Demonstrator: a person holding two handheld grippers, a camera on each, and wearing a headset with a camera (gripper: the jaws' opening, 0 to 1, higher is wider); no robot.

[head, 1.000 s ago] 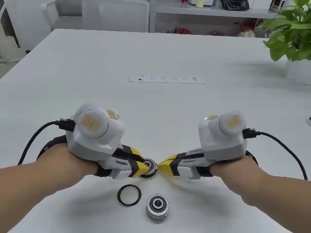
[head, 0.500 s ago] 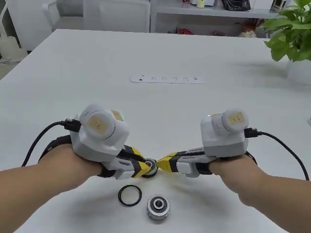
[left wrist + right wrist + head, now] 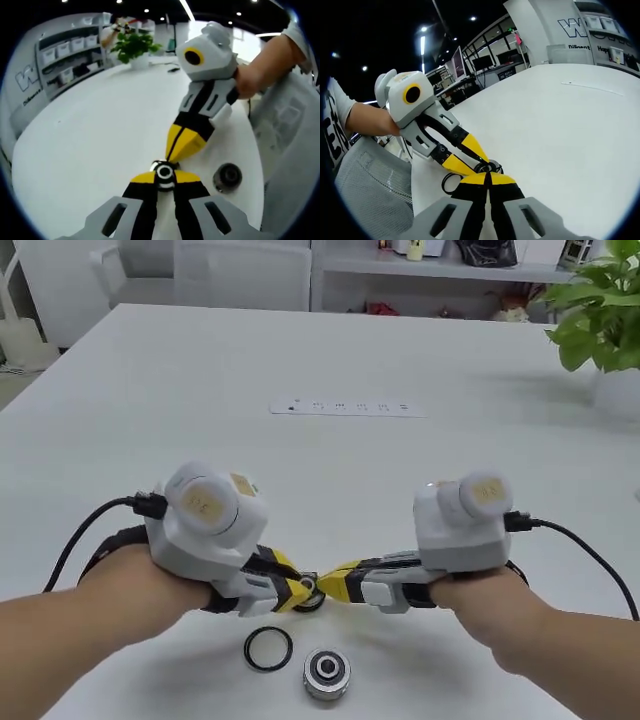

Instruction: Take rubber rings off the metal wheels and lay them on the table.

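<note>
My left gripper (image 3: 303, 592) is shut on a small metal wheel (image 3: 164, 172), held just above the white table (image 3: 330, 480). My right gripper (image 3: 326, 588) meets it from the right, its yellow tips shut and pinching the black rubber ring on that wheel's rim (image 3: 491, 165). Seen from the left gripper view, the right gripper (image 3: 171, 156) comes down onto the wheel from above. A loose rubber ring (image 3: 268, 649) lies flat on the table below the grippers. Beside it stands a second metal wheel (image 3: 327, 672), which also appears to the right in the left gripper view (image 3: 227, 177).
A white power strip (image 3: 345, 408) lies further back on the table. A potted plant (image 3: 598, 315) stands at the far right. Black cables (image 3: 85, 525) trail from both grippers along the person's forearms. Shelves and a chair stand beyond the table's far edge.
Both grippers stay joined at the wheel and have sunk slightly toward the table. The loose ring and the second wheel have not moved.
</note>
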